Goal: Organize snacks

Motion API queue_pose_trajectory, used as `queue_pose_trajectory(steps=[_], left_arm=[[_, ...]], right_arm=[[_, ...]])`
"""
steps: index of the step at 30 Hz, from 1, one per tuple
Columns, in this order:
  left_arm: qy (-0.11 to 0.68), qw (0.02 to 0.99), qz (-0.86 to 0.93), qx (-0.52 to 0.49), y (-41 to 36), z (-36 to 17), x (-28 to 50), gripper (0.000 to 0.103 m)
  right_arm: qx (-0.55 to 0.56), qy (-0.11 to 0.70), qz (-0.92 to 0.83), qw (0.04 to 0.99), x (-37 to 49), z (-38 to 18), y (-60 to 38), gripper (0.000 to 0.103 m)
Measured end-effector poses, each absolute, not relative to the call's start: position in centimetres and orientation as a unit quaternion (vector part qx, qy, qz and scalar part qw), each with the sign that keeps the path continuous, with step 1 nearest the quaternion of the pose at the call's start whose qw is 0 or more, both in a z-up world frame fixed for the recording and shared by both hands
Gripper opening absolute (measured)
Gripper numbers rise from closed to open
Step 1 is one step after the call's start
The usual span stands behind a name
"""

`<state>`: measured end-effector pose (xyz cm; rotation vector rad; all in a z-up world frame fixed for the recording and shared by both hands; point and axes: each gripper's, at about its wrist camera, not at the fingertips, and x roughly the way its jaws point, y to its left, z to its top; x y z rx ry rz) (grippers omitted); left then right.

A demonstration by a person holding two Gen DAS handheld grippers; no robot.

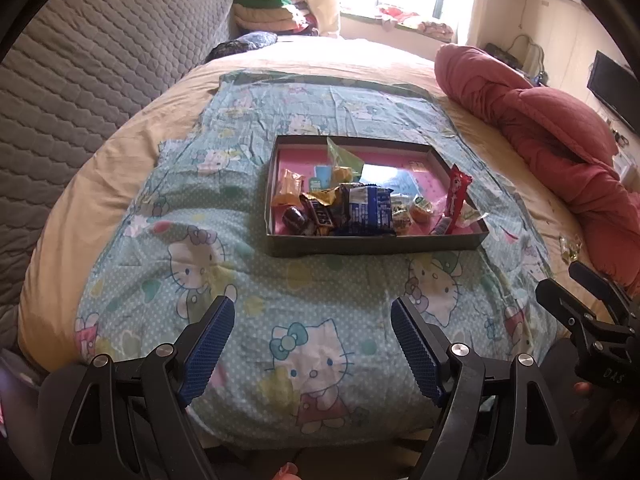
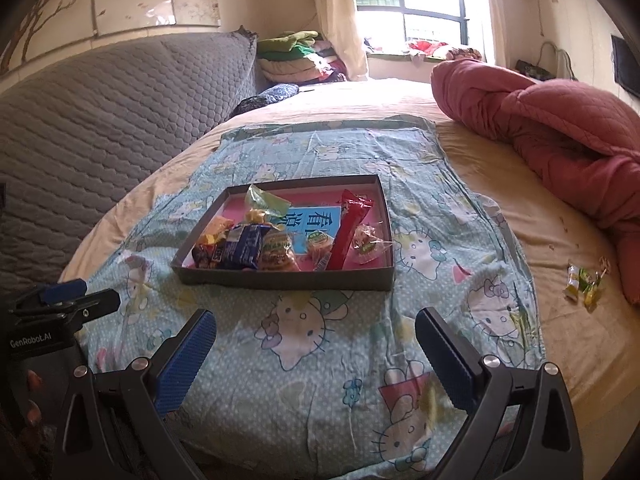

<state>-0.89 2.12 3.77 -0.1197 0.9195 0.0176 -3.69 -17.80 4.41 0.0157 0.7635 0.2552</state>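
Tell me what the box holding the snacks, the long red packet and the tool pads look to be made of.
Box: probably cardboard, matte grey outside, thin straight walls, pink printed lining.
Long red packet: glossy plastic film, judging by its shine and crimped end.
Pads of the right tool: blue, finely ribbed, likely rubber or soft plastic, though the look leaves that open.

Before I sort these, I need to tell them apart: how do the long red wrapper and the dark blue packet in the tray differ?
The long red wrapper is slim and leans on the tray's right side; the dark blue packet is squat, blocky and sits left among other snacks. Both lie inside the shallow grey cardboard tray.
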Motion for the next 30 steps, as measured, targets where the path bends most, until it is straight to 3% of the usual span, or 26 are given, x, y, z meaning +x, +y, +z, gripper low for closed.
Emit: queue_pose_trajectory(steps=[30], left_arm=[[0.442, 0.895, 0.012, -0.054, 2.2, 3.4, -0.9, 0.082]], right_arm=[[-0.006, 0.381, 0.132, 0.915, -3.1, 3.7, -16.2, 0.101]])
